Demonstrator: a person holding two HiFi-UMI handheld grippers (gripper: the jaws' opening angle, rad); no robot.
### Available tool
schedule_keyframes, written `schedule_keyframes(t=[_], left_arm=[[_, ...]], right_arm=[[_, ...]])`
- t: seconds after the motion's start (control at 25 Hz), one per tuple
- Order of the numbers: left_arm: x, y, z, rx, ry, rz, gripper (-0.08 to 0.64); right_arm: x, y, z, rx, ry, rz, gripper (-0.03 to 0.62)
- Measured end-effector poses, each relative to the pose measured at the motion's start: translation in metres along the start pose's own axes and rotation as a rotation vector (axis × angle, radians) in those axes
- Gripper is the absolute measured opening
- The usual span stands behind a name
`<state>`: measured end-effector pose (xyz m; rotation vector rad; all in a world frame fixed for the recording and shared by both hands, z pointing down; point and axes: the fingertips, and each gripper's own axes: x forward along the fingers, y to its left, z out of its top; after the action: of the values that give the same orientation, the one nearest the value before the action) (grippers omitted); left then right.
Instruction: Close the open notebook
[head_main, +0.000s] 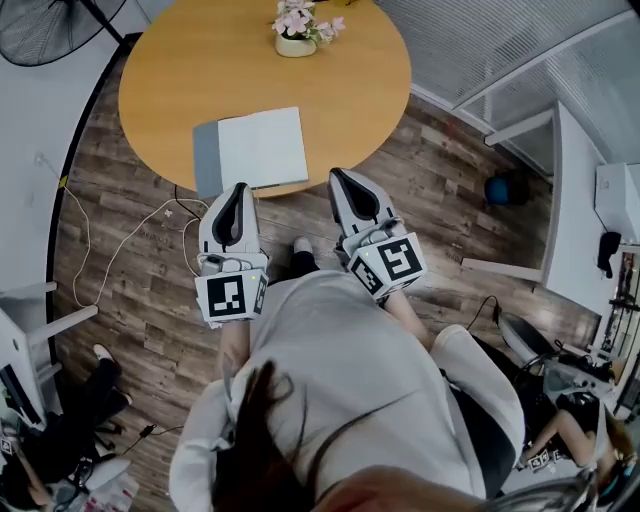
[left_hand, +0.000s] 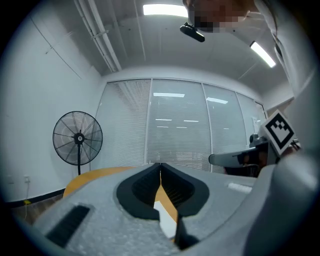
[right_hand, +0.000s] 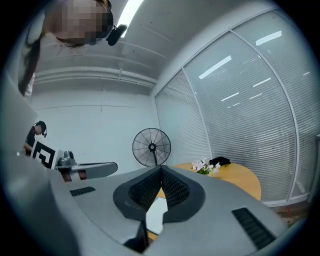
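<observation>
Round table (head_main: 350, 80) bears the notebook (head_main: 255, 148) just beyond left gripper (head_main: 237, 188) and right gripper (head_main: 338, 176), jaws together

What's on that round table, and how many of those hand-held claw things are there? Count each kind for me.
notebook: 1
flower pot: 1
grippers: 2 (left gripper, right gripper)
Total: 4

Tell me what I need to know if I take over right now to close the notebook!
Left hand-held gripper: shut, empty, pointing level at the table's near edge.
Right hand-held gripper: shut, empty, alongside it.
Notebook: flat at the near edge of the round table, just ahead of the left one, untouched. Flower pot at the far side.
Done: nothing; the notebook looks open.
Left: reach it and fold it closed.
</observation>
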<state>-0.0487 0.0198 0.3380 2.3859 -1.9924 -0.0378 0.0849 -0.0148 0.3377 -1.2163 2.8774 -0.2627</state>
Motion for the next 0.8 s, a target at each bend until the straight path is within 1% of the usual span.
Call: schedule_keyframes(t=[0.16,0.36,0.6,0.8], left_arm=[[0.022,0.000,-0.003,-0.002,0.006,0.013,0.020],[0.042,-0.004,-0.005,0.001,0.017,0.006,0.020],[0.055,0.001,-0.003,0.008,0.016,0.003,0.020],[0.064,0.015,-0.005,0.001,0.019,0.002,0.020]], right_arm=[[0.014,-0.019,0.002,-0.001,0.006,0.013,0.003],[0.020,-0.040,0.002,0.009,0.012,-0.001,0.003],[0.023,-0.054,0.005,0.019,0.007,-0.031,0.003],[0.036,-0.058,0.006,0.013,0.007,-0.053,0.003]])
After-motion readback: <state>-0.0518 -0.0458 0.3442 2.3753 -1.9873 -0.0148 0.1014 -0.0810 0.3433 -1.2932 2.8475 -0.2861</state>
